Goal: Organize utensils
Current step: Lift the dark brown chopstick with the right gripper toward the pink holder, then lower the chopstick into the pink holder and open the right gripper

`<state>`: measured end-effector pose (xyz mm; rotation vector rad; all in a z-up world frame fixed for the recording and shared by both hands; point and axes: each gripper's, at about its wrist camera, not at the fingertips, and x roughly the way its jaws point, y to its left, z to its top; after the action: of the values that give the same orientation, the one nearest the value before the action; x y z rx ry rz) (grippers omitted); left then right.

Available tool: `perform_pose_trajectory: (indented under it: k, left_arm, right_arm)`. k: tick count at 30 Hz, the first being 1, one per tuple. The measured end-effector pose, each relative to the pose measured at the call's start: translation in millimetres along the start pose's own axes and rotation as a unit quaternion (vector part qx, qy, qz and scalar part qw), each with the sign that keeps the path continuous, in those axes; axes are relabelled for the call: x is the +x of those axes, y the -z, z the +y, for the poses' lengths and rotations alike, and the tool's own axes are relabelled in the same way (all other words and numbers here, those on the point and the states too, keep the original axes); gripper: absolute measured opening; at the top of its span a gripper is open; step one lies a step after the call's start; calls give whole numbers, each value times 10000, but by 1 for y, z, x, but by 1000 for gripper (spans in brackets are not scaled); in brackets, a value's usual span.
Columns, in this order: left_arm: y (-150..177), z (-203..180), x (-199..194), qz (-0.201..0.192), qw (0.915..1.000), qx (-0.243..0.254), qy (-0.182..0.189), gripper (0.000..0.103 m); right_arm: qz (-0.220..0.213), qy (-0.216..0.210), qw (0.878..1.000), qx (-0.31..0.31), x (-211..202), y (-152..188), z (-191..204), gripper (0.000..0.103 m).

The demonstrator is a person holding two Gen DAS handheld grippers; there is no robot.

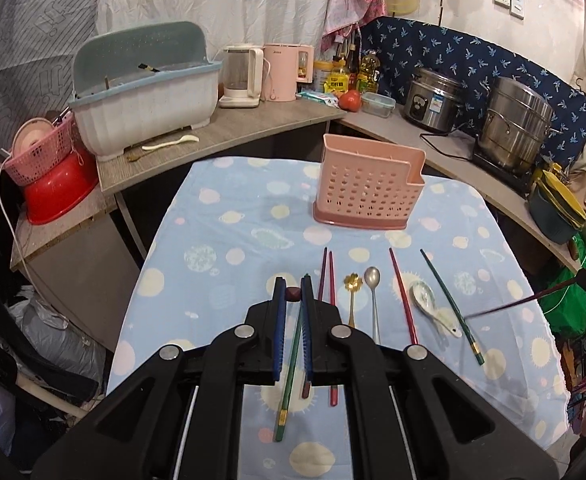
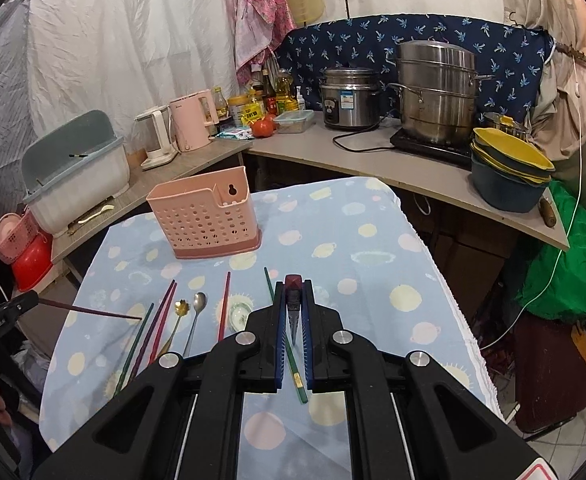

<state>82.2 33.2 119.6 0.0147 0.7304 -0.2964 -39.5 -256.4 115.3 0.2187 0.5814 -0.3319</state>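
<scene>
We see left fingers (image 1: 293,285) pinching maroon chopstick (image 1: 293,294); right fingers (image 2: 293,283) likewise (dark-red chopstick (image 2: 293,312)); pink holder (image 1: 367,184) near counter's far edge.

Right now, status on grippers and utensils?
Left gripper shut on first maroon chopstick. Right gripper shut on second maroon chopstick. Pink holder upright beyond, path unobstructed.

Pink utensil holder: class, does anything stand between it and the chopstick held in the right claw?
Nothing visible does. The right claw grips a dark red chopstick; only bare patterned cloth lies between it and the pink utensil holder, whose top is open.
</scene>
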Motion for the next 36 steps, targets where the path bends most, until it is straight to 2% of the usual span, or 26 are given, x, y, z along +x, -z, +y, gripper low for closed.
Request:
perform_pose_trajectory:
  k: [9,15,22,29,36]
  left_arm:
    - [-37,-10,5,-186,9997,139,40,7]
    - [-74,-15,11,-344,9991,239,84,7]
    - [-138,-23,19,-669,9972,343,60,7]
    - [-213,-42,26,-1143,9924,412,196,7]
    - [-263,-54,59,-1233,9913,367,264,7]
  right_arm:
    - [-132,-105,9998,-42,12,-38,7,7]
    - [-281,-185,9993,-138,24,-70,20,7]
    - [-528,-438,9976,-92,47,-129,37,7]
    - [-891,-581,9942,-146,69,-194,62,7]
    - [-887,-690,9935,-203,109,-231,88,7]
